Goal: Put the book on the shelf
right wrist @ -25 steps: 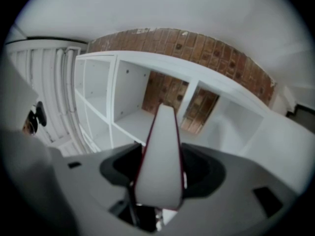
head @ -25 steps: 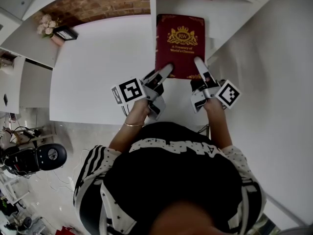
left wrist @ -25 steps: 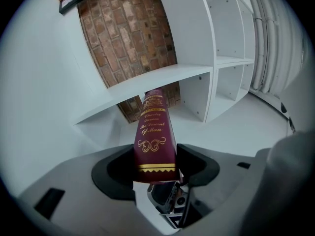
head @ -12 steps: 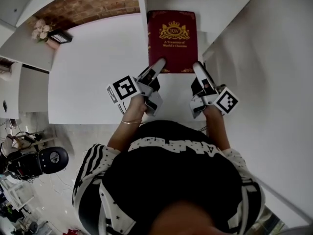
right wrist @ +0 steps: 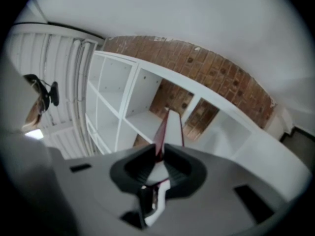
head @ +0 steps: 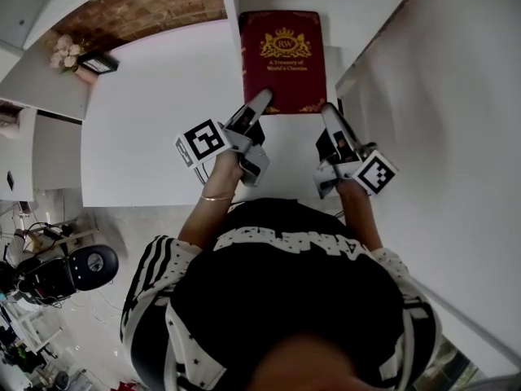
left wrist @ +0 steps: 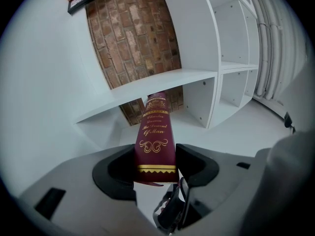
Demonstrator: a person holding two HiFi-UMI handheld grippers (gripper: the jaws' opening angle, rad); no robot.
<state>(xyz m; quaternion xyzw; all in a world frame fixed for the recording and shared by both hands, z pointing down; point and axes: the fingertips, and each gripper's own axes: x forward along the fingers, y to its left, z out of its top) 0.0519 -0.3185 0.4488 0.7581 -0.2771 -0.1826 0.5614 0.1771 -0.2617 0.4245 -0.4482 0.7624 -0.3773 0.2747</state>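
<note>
Left tool (head: 259,103) clamps the book (head: 283,59) by its spine, right tool (head: 330,114) has just been closing onto the cover edge, shelf (left wrist: 192,75) at twelve o'clock, placement still pending

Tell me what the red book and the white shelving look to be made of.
The book: hardcover, probably cloth or leather-look board, matte maroon with gilt stamped lettering and crest. The shelving: likely painted or laminated board, smooth matte white, with flat uniform panels and square edges.

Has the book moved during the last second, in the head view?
Yes. The book has gone deeper into the shelf, away from its front edge and toward the brick wall.
</note>
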